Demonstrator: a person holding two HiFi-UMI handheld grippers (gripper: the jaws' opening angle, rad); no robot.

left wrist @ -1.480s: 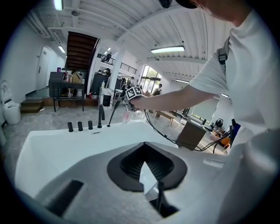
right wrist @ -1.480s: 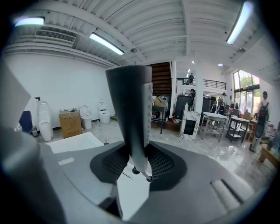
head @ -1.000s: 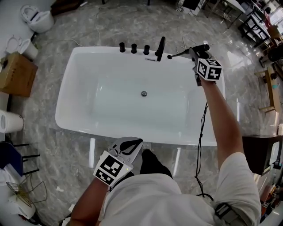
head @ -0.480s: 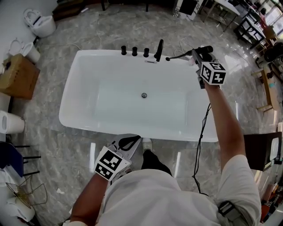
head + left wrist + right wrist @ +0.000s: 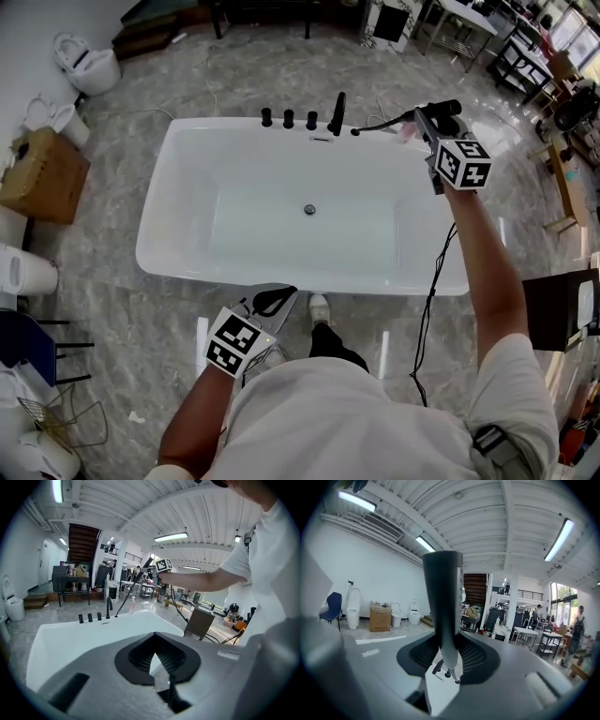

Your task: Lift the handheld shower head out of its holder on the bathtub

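Observation:
The white bathtub point(image 5: 178, 267) fills the middle of the head view. Its black taps point(image 5: 288, 118) and spout point(image 5: 337, 111) stand on the far rim. My right gripper point(image 5: 429, 120) is raised above the tub's far right corner, shut on the black handheld shower head point(image 5: 442, 108). Its hose point(image 5: 380, 122) trails down toward the spout. In the right gripper view the shower head's dark handle point(image 5: 443, 597) stands upright between the jaws. My left gripper point(image 5: 272, 301) is shut on nothing and hangs near my body at the tub's near rim. From the left gripper view point(image 5: 154, 644) the shower head point(image 5: 136, 581) shows far off.
Toilets point(image 5: 89, 61) and a cardboard box point(image 5: 42, 173) stand on the marble floor at the left. A black cable point(image 5: 431, 281) runs down past the tub's right end. A dark cabinet point(image 5: 562, 314) is at the right. Tables and racks line the back right.
My right gripper has risen with the shower head, up and to the right, away from the tub's rim. The left gripper has shifted a little along the near rim.

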